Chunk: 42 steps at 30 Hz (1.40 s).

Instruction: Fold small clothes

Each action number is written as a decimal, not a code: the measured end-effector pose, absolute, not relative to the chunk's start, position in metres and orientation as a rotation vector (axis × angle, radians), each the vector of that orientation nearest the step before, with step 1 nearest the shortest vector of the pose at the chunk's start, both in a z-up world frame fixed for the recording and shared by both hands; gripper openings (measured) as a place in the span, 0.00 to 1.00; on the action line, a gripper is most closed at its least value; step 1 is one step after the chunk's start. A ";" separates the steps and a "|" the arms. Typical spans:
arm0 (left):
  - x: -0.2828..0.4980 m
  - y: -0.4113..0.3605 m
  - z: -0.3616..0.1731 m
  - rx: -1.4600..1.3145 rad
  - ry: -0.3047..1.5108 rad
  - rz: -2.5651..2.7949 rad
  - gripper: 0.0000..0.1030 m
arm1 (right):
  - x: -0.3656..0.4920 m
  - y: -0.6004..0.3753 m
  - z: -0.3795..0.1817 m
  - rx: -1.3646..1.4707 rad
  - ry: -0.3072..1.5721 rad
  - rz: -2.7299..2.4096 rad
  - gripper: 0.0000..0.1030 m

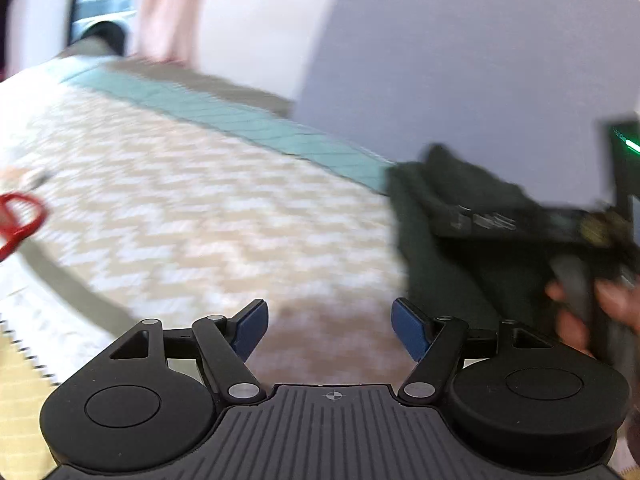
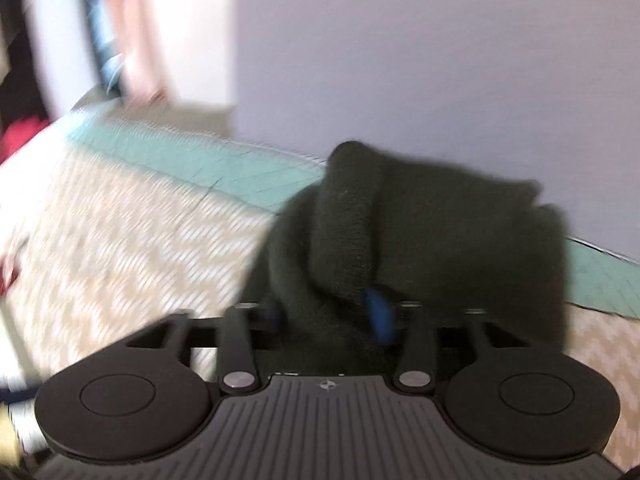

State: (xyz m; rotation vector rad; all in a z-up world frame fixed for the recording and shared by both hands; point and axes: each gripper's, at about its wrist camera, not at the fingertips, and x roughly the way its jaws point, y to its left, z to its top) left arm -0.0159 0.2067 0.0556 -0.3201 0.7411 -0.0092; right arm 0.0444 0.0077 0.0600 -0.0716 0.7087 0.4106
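Observation:
A dark green knitted garment (image 2: pixel 420 240) hangs bunched from my right gripper (image 2: pixel 332 316), which is shut on it; one blue pad (image 2: pixel 378 312) shows through the cloth. In the left wrist view the same garment (image 1: pixel 448 240) hangs at the right, above the bed, with the right gripper's black body (image 1: pixel 560 224) and the person's fingers (image 1: pixel 576 312) beside it. My left gripper (image 1: pixel 330 330) is open and empty over the bedspread, left of the garment. Both views are blurred by motion.
The bed carries a beige and white zigzag spread (image 1: pixel 192 208) with a teal quilted border (image 1: pixel 248 120) along the far side. A red loop-shaped object (image 1: pixel 20 220) lies at the left edge. A pale wall (image 1: pixel 460 60) stands behind.

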 end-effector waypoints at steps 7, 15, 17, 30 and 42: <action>0.003 0.222 0.075 -0.315 0.715 -0.001 1.00 | -0.030 -0.044 0.095 -0.033 0.548 0.558 0.97; 0.096 0.138 0.115 -0.118 0.758 -0.154 1.00 | -0.056 -0.067 0.055 -0.078 0.639 0.505 0.97; 0.116 0.114 0.117 -0.097 0.766 -0.154 1.00 | -0.059 -0.065 0.053 -0.086 0.629 0.506 0.97; 0.164 0.097 0.052 -0.015 0.817 -0.084 1.00 | -0.060 -0.083 0.044 -0.076 0.620 0.620 0.94; 0.208 0.155 0.016 -0.493 1.070 -0.296 1.00 | 0.051 -0.235 0.008 0.888 0.796 0.446 0.96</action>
